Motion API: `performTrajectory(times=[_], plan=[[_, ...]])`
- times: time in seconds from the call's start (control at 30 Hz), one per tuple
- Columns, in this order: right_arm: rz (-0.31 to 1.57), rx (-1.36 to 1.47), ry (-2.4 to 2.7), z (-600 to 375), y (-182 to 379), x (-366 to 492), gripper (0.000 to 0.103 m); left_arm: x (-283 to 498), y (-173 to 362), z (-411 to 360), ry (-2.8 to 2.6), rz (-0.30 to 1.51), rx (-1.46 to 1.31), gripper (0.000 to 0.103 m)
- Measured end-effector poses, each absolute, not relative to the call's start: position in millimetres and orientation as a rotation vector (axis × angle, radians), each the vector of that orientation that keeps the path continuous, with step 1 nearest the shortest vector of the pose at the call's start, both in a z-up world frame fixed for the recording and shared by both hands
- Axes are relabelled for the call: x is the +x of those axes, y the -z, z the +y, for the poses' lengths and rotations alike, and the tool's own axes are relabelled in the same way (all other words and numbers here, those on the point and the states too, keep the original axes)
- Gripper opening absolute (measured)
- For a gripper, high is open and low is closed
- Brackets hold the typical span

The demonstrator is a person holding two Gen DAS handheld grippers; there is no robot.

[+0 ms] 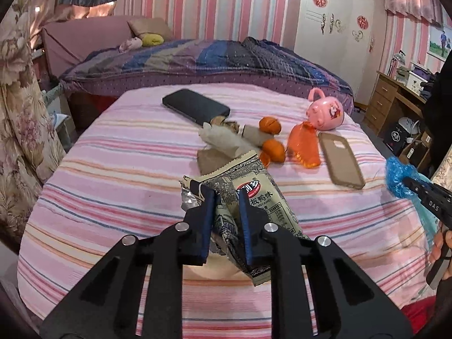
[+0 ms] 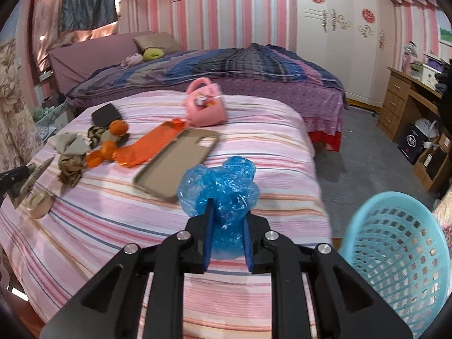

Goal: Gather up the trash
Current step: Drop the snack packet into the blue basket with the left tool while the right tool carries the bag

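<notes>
Left gripper clamps wrapper, right gripper clamps blue bag, both w/ trash lifted for near-right basket.

A printed snack wrapper is being gripped between the pads of the left gripper, above the striped bed. Beyond it, crumpled paper, orange peel, an orange plastic scrap, a phone case, a black phone and a pink toy are being displayed. A blue plastic wad is being carried by the right gripper at the right edge.
</notes>
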State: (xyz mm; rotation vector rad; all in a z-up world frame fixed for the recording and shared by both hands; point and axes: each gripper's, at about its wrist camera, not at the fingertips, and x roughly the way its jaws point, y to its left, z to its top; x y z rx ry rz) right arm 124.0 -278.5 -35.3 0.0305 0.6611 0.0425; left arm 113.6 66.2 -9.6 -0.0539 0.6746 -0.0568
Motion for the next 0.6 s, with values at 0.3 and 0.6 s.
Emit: performTrajectory(times=[0.3,0.6], plan=[[0.608,0.069,0.06,-346,22,103,0.018,110,-19,-30,0.13,0.551,0.044,0.016],[0.618,0.115,0.237,-451,31,74,0.018,110,-8,-150,0.298,0.545,0.043,0.016]])
